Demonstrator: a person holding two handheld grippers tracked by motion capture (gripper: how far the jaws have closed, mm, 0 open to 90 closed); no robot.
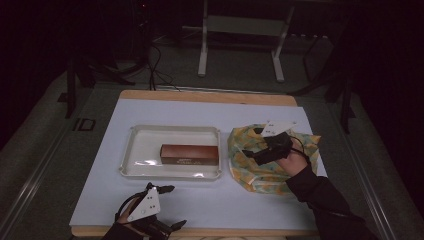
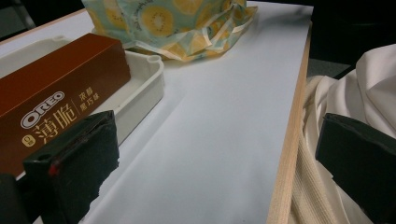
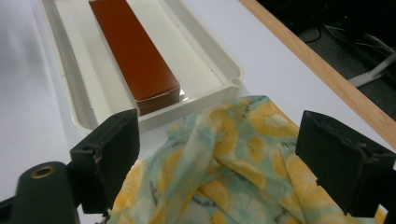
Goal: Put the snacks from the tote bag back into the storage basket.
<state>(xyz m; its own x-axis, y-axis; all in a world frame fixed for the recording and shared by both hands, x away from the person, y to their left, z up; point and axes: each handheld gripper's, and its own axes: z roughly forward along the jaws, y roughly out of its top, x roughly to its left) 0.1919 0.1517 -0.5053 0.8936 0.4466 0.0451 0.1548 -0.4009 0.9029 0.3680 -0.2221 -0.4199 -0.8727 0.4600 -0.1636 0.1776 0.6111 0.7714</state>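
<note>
A brown Oreo box (image 1: 189, 154) (image 2: 51, 93) (image 3: 133, 53) lies in a white tray (image 1: 131, 150) (image 2: 149, 74) (image 3: 219, 65) at the table's middle. To the tray's right sits a fabric bag printed with yellow citrus slices (image 1: 250, 167) (image 2: 173, 23) (image 3: 224, 168). My right gripper (image 1: 251, 143) (image 3: 219, 158) hovers over the bag, open, jaws spread either side of the cloth and pointing toward the tray. My left gripper (image 1: 173, 206) (image 2: 215, 158) rests near the table's front edge, open with nothing between its jaws.
A white sheet (image 1: 200, 202) (image 2: 224, 116) covers the wooden tabletop, whose edge (image 1: 210, 97) (image 2: 287, 154) frames it. Cream clothing (image 2: 345, 102) lies past the front edge. A metal stand (image 1: 240, 35) and cables (image 1: 155, 65) sit on the floor beyond the table.
</note>
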